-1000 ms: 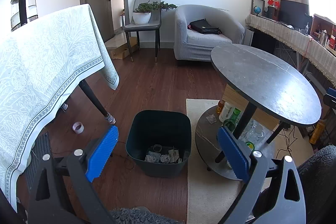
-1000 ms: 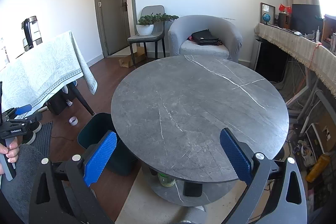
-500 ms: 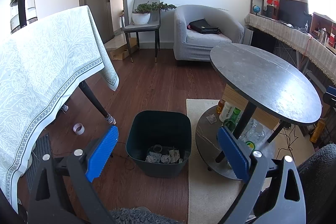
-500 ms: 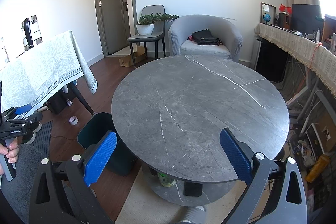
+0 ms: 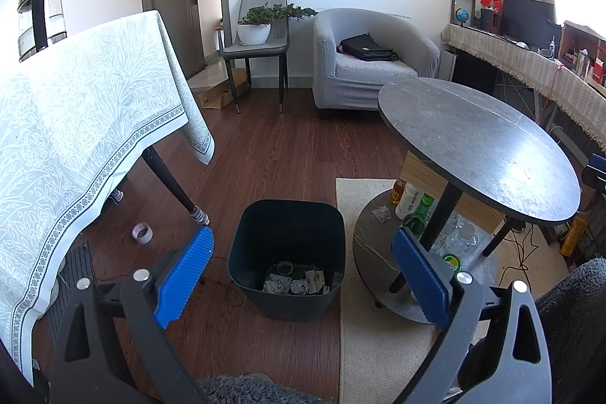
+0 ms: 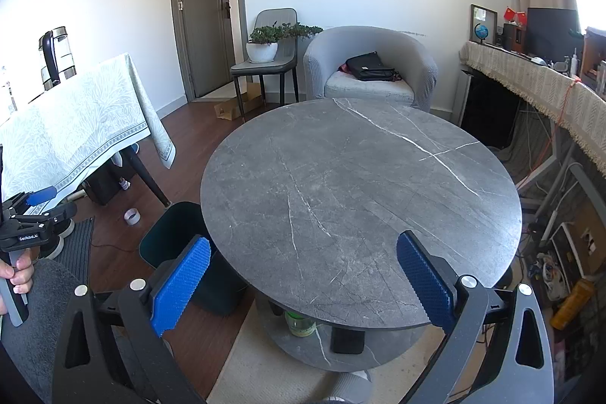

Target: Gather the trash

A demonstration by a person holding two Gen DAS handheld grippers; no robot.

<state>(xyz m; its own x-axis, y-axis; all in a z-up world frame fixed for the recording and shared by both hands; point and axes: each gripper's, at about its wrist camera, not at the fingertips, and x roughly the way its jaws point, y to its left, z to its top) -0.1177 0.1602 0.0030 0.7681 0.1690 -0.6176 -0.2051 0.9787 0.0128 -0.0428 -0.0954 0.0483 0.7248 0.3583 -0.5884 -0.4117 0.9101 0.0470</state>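
Note:
A dark green trash bin [image 5: 289, 245] stands on the wood floor, with crumpled paper scraps [image 5: 297, 284] in its bottom. My left gripper [image 5: 303, 271] is open and empty, held above and in front of the bin. My right gripper [image 6: 305, 281] is open and empty, over the near edge of the round grey marble table [image 6: 360, 184]. The bin [image 6: 172, 233] shows partly under that table's left edge in the right wrist view. A crumpled tissue [image 5: 381, 214] lies on the table's lower shelf beside several bottles [image 5: 413, 205].
A table with a pale green cloth [image 5: 83, 124] stands at the left, a kettle [image 5: 39, 16] on it. A tape roll [image 5: 142, 233] lies on the floor. A cream rug [image 5: 373, 339], grey armchair [image 5: 369, 63], chair with a plant [image 5: 261, 36] and cluttered sideboard [image 5: 530, 63] surround.
The left wrist view has risen and tilted very slightly. Both grippers stay open and nothing else has moved.

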